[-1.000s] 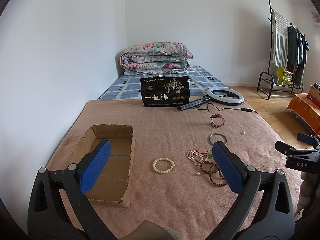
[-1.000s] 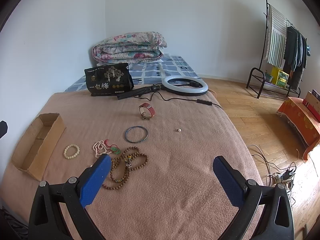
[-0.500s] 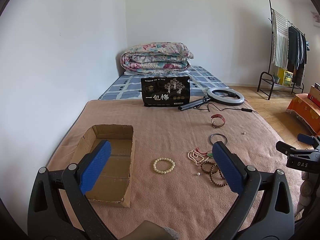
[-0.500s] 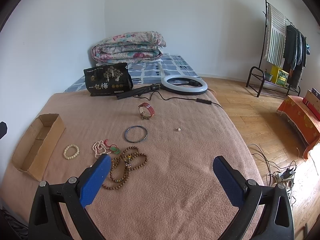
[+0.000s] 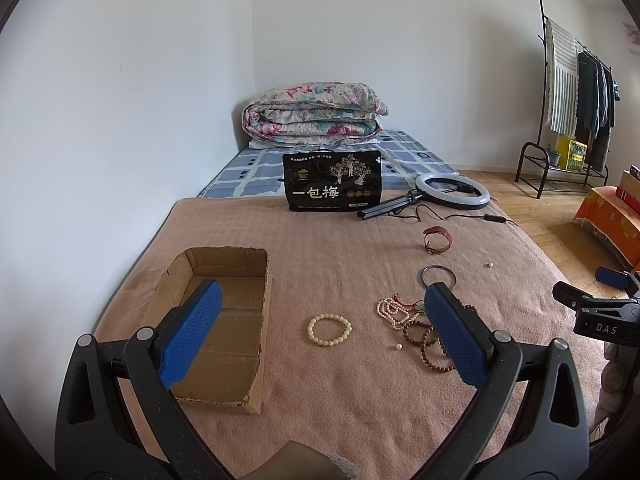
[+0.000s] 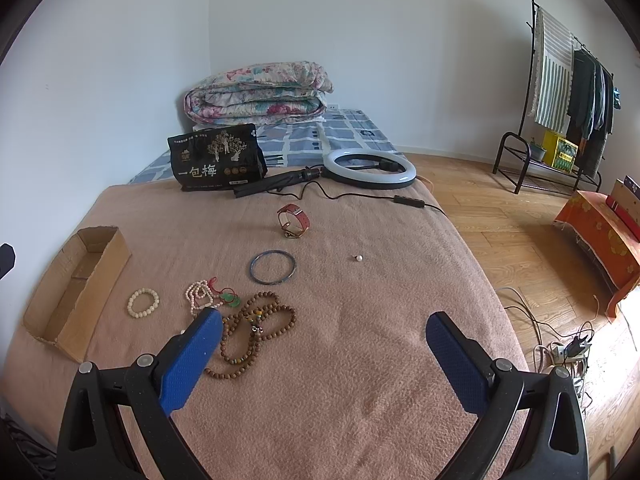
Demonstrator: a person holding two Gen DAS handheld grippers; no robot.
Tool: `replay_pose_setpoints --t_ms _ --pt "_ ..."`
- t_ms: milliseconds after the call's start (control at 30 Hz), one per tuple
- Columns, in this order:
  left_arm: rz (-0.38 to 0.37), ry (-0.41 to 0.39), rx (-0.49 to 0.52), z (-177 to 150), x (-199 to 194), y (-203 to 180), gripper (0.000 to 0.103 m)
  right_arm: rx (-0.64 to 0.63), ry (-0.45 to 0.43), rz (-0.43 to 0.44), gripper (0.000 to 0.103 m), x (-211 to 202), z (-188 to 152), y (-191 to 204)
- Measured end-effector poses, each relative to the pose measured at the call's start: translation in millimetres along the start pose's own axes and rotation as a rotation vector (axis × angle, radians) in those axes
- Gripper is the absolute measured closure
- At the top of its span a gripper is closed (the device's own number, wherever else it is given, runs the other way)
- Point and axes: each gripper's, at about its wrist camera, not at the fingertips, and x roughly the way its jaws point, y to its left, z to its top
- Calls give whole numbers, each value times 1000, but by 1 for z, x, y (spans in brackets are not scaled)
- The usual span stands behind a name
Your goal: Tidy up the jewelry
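Observation:
An open cardboard box [image 5: 224, 264] [image 6: 60, 304] lies on the pink blanket at the left. Right of it lie a cream bead bracelet [image 5: 329, 329] [image 6: 143, 302], a pink bead strand with green pendants [image 5: 394, 310] [image 6: 208, 294], brown bead strings [image 5: 424, 336] [image 6: 260, 332], a dark bangle [image 5: 438, 274] [image 6: 273, 267], a red watch [image 5: 438, 236] [image 6: 294, 220] and two loose pearls [image 5: 398, 347] [image 6: 359, 257]. My left gripper [image 5: 320, 332] is open above the blanket in front of the cream bracelet. My right gripper [image 6: 324, 352] is open and empty, right of the brown beads.
A black snack bag [image 5: 333, 186] [image 6: 216, 160], a ring light [image 5: 452, 192] [image 6: 370, 168] with cable, and a folded quilt [image 5: 314, 114] [image 6: 258, 94] lie at the back. Wooden floor, a clothes rack [image 6: 560, 92] and cables [image 6: 560, 344] are to the right.
Both views have shifted only very slightly. Nothing was taken hold of or let go.

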Motion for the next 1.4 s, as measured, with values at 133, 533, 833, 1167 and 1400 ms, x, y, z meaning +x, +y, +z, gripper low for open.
replay_pose_setpoints --t_ms 133,533,833,1167,1400 --pt "4 2 -1 3 -5 0 0 1 3 4 0 1 0 0" --pt "13 65 18 -5 13 17 0 27 68 60 0 22 -1 -2" --pt "-13 146 45 -14 30 15 0 -22 78 108 0 48 -5 5" --pt "-101 256 90 -22 75 -2 23 -77 222 168 0 85 -2 18" --pt "-166 375 91 -30 122 -13 45 -83 326 182 9 121 -5 18"
